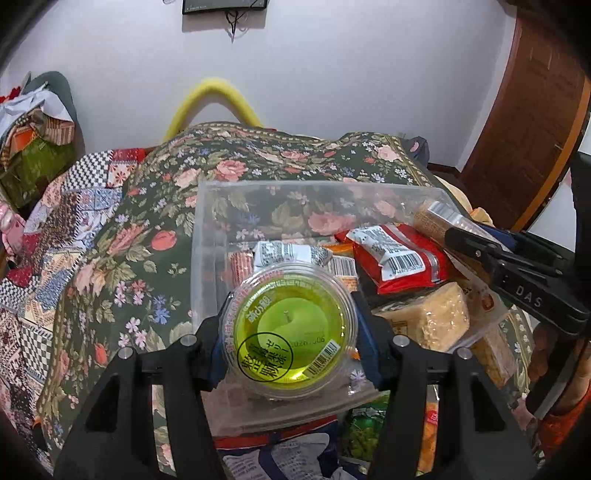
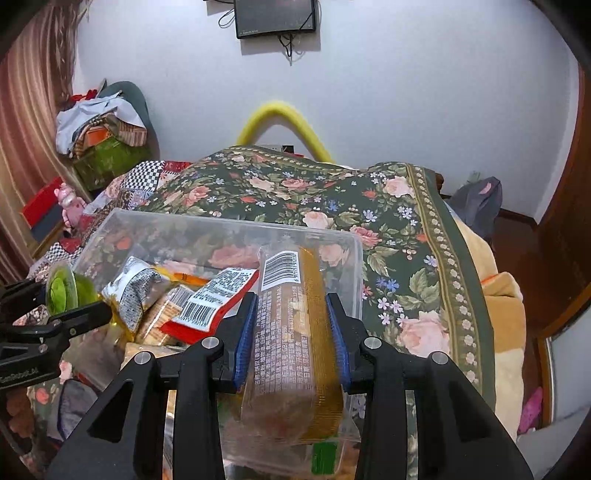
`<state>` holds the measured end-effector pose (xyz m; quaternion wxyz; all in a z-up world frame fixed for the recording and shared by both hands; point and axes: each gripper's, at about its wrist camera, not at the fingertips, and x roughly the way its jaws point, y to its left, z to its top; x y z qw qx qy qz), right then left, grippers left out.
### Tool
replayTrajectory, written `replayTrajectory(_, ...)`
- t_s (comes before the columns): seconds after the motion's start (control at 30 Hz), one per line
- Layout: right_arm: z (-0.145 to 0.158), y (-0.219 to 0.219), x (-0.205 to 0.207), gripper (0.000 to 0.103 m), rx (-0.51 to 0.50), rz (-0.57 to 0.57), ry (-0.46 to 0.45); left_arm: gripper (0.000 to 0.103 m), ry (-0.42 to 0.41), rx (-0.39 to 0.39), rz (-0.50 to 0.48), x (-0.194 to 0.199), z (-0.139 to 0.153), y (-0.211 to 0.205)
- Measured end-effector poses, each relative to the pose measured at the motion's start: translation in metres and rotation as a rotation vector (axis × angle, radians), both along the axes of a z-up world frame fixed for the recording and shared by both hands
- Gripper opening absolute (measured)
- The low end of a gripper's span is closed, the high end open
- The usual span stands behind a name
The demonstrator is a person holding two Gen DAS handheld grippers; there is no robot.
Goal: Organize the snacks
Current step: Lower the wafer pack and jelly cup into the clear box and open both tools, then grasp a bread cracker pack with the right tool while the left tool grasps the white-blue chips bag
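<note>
1. In the left wrist view, the left gripper (image 1: pixel 291 328) fills the bottom centre of the frame, its jaws clamped on a round green jelly cup (image 1: pixel 290 329) with a clear plastic rim and a printed lid.
2. Just behind the cup sits a clear plastic bin (image 1: pixel 207 229) on a dark floral blanket (image 1: pixel 155 221). Inside it, at centre right of the frame, lie a red snack packet (image 1: pixel 402 258) with a barcode and other wrapped snacks.
3. In the right wrist view, the right gripper (image 2: pixel 291 332) at bottom centre grips a long brown-and-gold biscuit pack (image 2: pixel 295 332), barcode end pointing up, over the bin's right side.
4. A dark wall screen (image 2: pixel 275 16) hangs at the top centre of that view, on a white wall.
5. A yellow padded arch (image 2: pixel 280 114) rises behind the blanket.
</note>
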<state>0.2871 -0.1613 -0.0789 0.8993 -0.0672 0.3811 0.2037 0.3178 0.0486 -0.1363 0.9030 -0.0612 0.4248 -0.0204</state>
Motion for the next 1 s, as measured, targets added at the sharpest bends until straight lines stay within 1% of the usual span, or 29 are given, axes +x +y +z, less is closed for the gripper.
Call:
replayTrajectory(0.07, 0.002, 0.0, -0.001, 0.037, -0.001, 0.0, 0.001, 0.058, 0.013, 0.005, 0.001, 0.0, -0.001, -0.002)
replayTrajectory(0.13, 0.006, -0.001, -0.004, 0.037, 0.004, -0.004, -0.003, 0.058, 0.02, 0.017, -0.002, -0.001, -0.001, -0.005)
replayTrajectory(0.2, 0.01, -0.003, -0.005, 0.038, 0.015, 0.001, -0.006, 0.058, 0.003, 0.033, 0.002, -0.006, 0.004, -0.007)
replayTrajectory(0.3, 0.02, -0.006, -0.012, 0.045, 0.038, 0.006, -0.016, 0.058, -0.028, 0.032, 0.004, -0.015, 0.018, -0.007)
replayTrajectory(0.43, 0.035, -0.012, -0.032, 0.053, 0.047, 0.017, -0.057, 0.061, -0.062, 0.011, 0.002, -0.033, 0.041, -0.004)
replayTrajectory(0.57, 0.041, -0.025, -0.053, 0.063, 0.07, 0.02, -0.068, 0.063, -0.075, 0.017, -0.006, -0.053, 0.052, 0.0)
replayTrajectory(0.6, 0.04, -0.029, -0.057, 0.064, 0.075, 0.022, -0.061, 0.064, -0.071, 0.019, -0.013, -0.057, 0.053, 0.0)
replayTrajectory(0.77, 0.031, -0.042, -0.073, 0.07, 0.067, 0.022, -0.037, 0.065, -0.034, 0.037, -0.031, -0.08, 0.042, -0.001)
replayTrajectory(0.93, 0.013, -0.054, -0.086, 0.073, 0.026, 0.006, -0.009, 0.066, 0.026, 0.003, -0.02, -0.096, 0.013, 0.002)
replayTrajectory(1.0, 0.004, -0.059, -0.088, 0.076, 0.01, 0.0, 0.009, 0.066, 0.046, 0.0, -0.013, -0.098, 0.004, 0.002)
